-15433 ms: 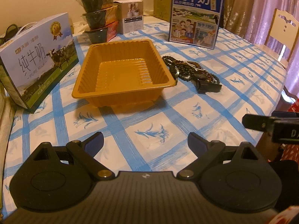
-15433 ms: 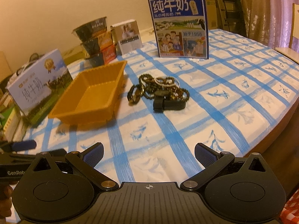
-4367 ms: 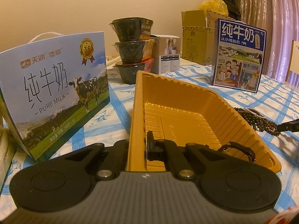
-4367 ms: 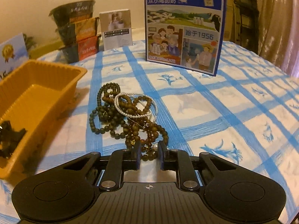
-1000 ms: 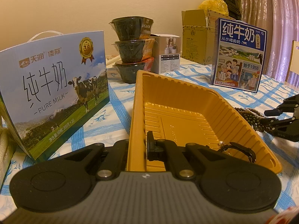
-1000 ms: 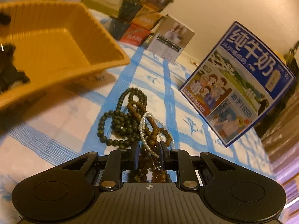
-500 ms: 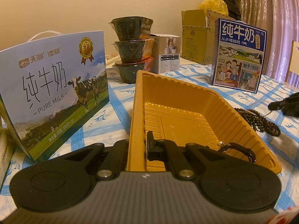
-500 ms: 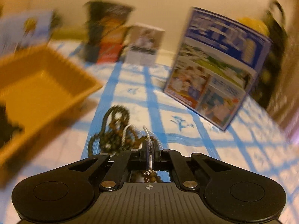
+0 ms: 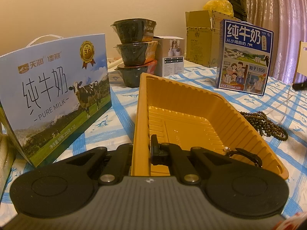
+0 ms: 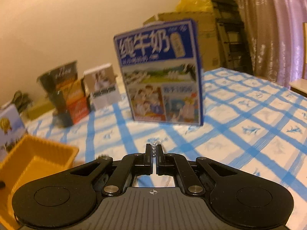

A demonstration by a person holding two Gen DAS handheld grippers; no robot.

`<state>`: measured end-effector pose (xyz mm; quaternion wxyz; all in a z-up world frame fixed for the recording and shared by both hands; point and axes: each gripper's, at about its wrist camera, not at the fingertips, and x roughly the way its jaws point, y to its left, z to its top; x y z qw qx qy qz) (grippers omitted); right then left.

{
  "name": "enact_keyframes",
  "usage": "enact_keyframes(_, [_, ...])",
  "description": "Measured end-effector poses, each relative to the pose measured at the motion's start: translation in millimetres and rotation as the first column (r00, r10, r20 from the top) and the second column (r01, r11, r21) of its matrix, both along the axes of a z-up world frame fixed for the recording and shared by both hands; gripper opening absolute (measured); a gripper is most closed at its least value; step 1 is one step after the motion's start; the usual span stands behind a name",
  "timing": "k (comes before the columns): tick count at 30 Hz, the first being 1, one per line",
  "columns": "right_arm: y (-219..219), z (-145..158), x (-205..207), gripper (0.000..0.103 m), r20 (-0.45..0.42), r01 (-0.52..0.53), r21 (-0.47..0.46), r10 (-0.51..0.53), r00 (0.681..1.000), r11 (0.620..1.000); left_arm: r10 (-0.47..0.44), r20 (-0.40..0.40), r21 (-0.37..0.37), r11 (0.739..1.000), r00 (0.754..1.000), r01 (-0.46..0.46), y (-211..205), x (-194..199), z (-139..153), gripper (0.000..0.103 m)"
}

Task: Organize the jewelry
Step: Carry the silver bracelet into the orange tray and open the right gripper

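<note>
Your right gripper [image 10: 153,151] is pinching the thin white pearl strand [image 10: 154,149] above the bench; it could slip or snag the dark beads [image 9: 268,124]. Your left gripper [image 9: 141,151] is clamping the orange plastic tray's [image 9: 220,118] near-left wall.

Both wrist views low over the checked tablecloth [image 10: 249,115], sharing yellow tray [image 9: 220,103] and blue carton [image 10: 159,72].

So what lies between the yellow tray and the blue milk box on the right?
In the left wrist view, the pile of dark beads lies beside the yellow tray; beyond it only bare checked tablecloth reaches the blue milk box.
</note>
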<state>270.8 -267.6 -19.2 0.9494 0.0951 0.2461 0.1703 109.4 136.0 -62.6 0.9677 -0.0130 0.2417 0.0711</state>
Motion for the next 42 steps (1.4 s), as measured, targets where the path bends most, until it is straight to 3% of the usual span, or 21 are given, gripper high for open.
enact_keyframes(5, [-12,23,11,0.003,0.033,0.012,0.039,-0.014,0.999,0.999,0.000,0.000,0.000,1.000,1.000,0.000,0,0,0,0.003])
enact_keyframes(16, [-15,82,25,0.003,0.186,0.011,-0.005,-0.010,0.982,1.000,-0.001,0.001,0.000,1.000,1.000,0.001,0,0,1,0.003])
enact_keyframes(27, [-23,104,7,0.003,0.251,0.019,0.033,-0.026,0.968,0.999,-0.002,0.001,0.000,1.000,1.000,0.002,1,0,2,0.003])
enact_keyframes(35, [-24,110,-9,0.003,0.238,-0.017,0.064,0.002,0.971,0.998,-0.002,0.000,0.001,1.000,1.000,0.002,1,-1,3,0.003])
enact_keyframes(42, [-8,115,-23,0.003,0.215,-0.111,0.104,0.087,0.973,0.988,-0.002,0.002,0.004,1.000,1.000,0.002,1,-1,3,0.003])
